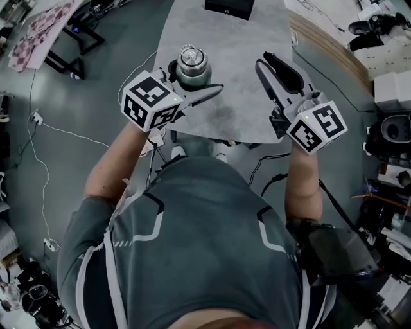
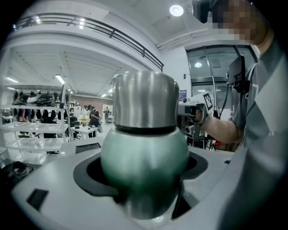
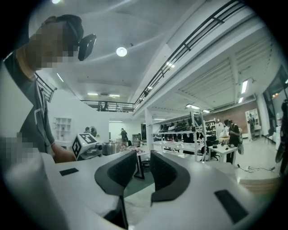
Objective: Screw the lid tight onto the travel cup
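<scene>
Green travel cup (image 2: 144,152) sits pinched in left gripper (image 1: 194,82) jaws; right gripper (image 1: 265,60) points level, jaws slightly apart.

A grey short-sleeved shirt (image 1: 212,212) with pale angular stripes (image 1: 156,225) is worn. The left gripper (image 1: 198,80) and right gripper (image 1: 263,59) are shelled in light grey with black pads. The left cube (image 1: 149,101) and right cube (image 1: 316,126) are white, printed with black squares.

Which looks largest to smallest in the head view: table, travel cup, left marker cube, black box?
1. table
2. left marker cube, though nearer the camera
3. travel cup
4. black box, cut off by the frame edge, so unsure against the cup
</scene>
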